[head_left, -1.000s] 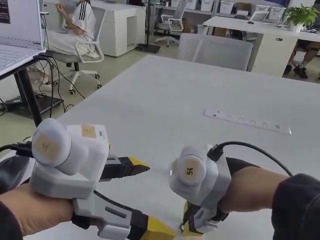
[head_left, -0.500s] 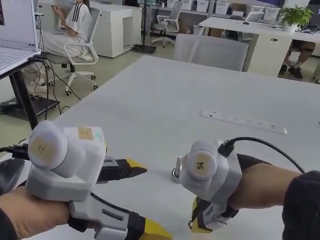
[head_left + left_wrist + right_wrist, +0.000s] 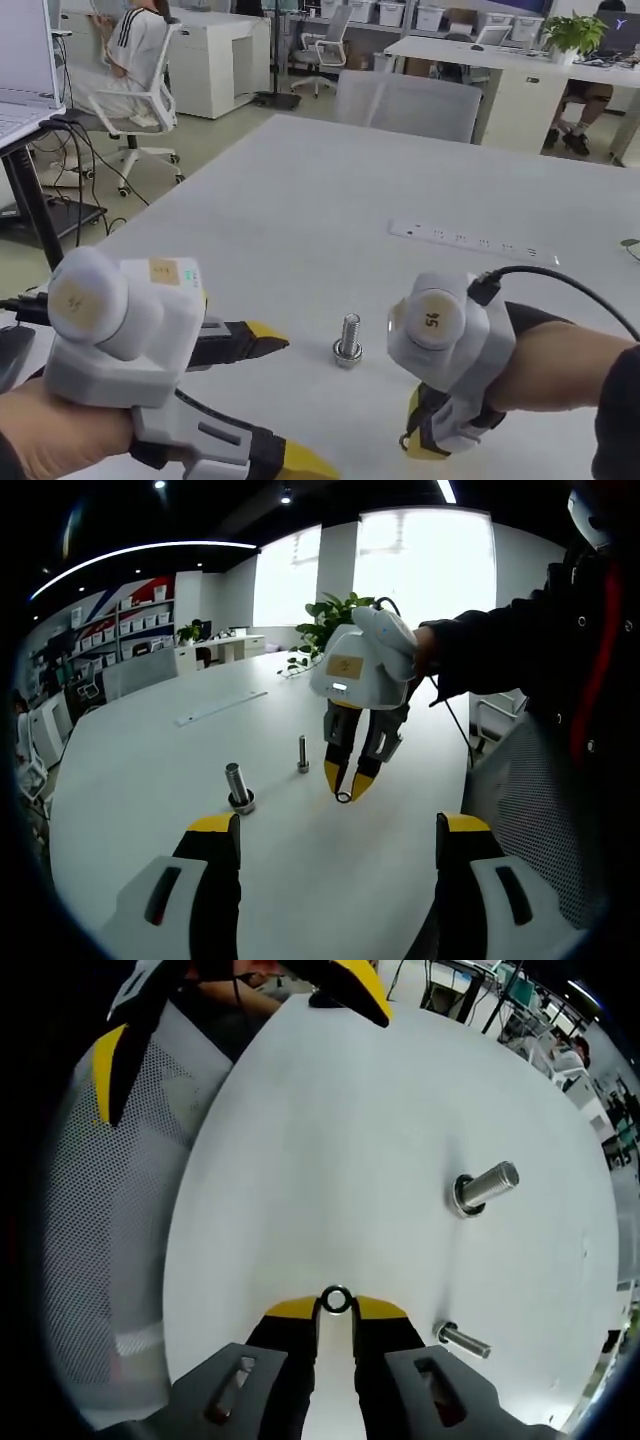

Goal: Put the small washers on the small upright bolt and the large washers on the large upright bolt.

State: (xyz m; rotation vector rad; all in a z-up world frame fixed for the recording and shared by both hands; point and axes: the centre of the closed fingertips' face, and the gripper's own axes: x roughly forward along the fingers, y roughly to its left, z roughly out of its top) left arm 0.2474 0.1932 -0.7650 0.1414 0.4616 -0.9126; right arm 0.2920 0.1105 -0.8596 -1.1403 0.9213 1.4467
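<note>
Right gripper (image 3: 336, 1312) pinches one washer (image 3: 336, 1300), small by my guess; left gripper (image 3: 337, 825) wide, empty. On the surface (image 3: 300, 1160), small bolt (image 3: 462, 1340) stands just beyond, large bolt (image 3: 488, 1186) left of it. Carry step; next, centre hole over small bolt, lower.

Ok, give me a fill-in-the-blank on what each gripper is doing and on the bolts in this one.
1. The right gripper is shut on a small ___.
2. The left gripper is ___ and holds nothing.
3. On the table stand ___ upright bolts: the large bolt and the small bolt.
Missing words: washer; open; two.
</note>
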